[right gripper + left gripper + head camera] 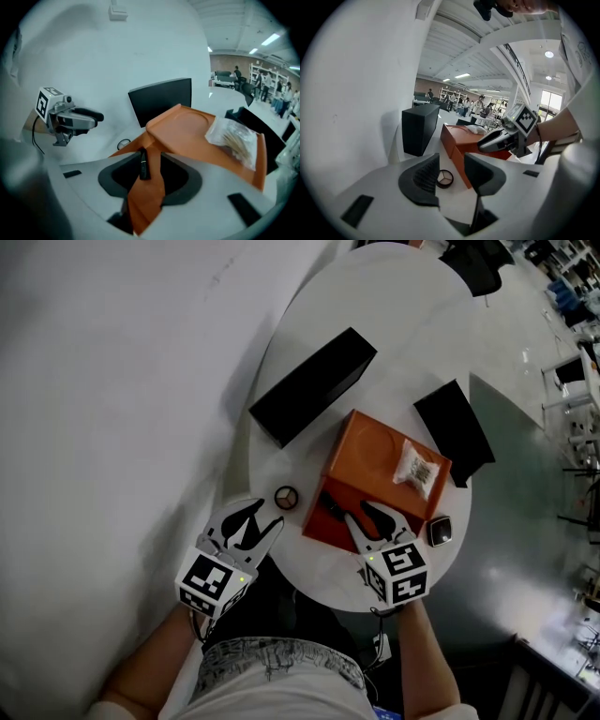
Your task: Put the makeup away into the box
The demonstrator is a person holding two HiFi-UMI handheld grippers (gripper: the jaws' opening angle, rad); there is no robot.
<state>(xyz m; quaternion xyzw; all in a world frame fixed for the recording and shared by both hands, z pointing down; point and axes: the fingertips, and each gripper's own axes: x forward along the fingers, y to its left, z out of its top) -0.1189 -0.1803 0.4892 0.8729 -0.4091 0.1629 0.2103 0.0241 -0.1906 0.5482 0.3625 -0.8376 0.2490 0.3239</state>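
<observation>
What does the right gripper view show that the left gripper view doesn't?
Only the right gripper view: a black stick lying low on the front of the orange box, and the left gripper. Only the left gripper view: the right gripper and the forearm behind it. Both: the orange box, the bag on its lid, the tall black box and the round compact.

Round compact (445, 178) half hidden behind the left gripper (451, 161); open end of the orange box (373, 448) partly under the right gripper (358, 512); contents of the plastic bag (415, 468) too small to tell.
</observation>
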